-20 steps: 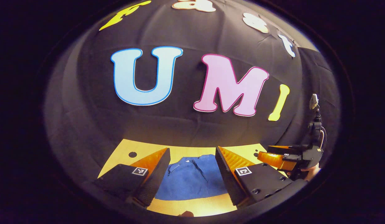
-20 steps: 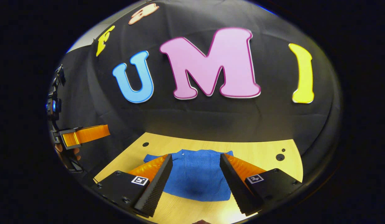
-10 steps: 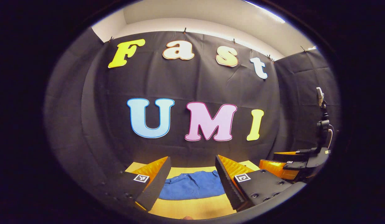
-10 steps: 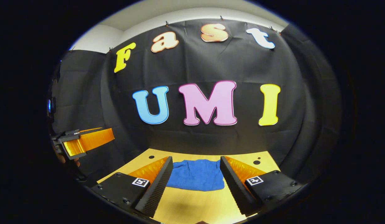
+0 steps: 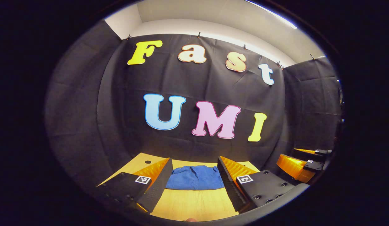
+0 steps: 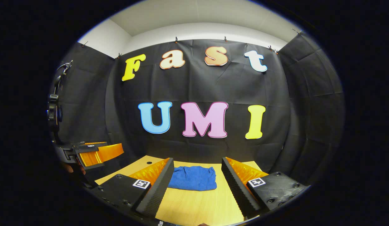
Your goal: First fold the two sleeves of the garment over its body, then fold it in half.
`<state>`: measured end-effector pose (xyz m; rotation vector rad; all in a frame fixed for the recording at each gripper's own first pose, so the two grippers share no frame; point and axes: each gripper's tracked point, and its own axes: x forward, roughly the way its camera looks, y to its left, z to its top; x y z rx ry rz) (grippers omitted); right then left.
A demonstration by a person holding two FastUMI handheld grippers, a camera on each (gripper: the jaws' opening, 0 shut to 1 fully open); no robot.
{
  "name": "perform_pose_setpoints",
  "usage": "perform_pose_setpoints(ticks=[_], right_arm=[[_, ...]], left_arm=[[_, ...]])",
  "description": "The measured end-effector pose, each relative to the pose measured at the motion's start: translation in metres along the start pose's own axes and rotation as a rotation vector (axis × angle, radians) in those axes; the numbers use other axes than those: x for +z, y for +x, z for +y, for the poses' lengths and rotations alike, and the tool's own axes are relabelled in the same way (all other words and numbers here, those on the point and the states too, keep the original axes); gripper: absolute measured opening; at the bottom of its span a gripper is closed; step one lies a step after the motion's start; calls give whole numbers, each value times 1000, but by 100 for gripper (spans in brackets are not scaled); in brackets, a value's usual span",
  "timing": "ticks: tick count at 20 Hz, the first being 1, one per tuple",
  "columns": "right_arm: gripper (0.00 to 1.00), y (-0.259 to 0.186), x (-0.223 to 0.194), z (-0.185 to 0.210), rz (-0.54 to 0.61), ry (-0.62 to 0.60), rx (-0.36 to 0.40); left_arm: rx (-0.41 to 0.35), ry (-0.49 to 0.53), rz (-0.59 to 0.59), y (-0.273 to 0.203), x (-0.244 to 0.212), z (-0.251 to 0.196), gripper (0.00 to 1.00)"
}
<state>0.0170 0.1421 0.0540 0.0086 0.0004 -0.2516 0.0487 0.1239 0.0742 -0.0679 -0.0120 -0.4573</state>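
The left gripper hangs above the near edge of the pale wooden table, fingers spread and holding nothing; this released stance suggests no grasp is in hand. Between its fingers, farther along the table, lies the blue knitted garment, a compact rectangle lying flat with no sleeve protruding; judged from that shape, both the sleeve folds and the half fold appear complete. The right gripper is likewise spread and empty, level with the table and well apart from the garment; the left gripper shows at its left edge, a hand beneath it.
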Motion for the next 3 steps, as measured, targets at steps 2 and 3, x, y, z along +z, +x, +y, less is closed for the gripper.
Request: perform_pose_setpoints(ticks=[2,3], right_arm=[[96,-10,-1,2,-19,-15,18],[96,-12,-2,3,-15,-17,35]], left_arm=[[-7,20,-41,-13,7,-11,82],[8,45,-52,-18,10,-14,83]])
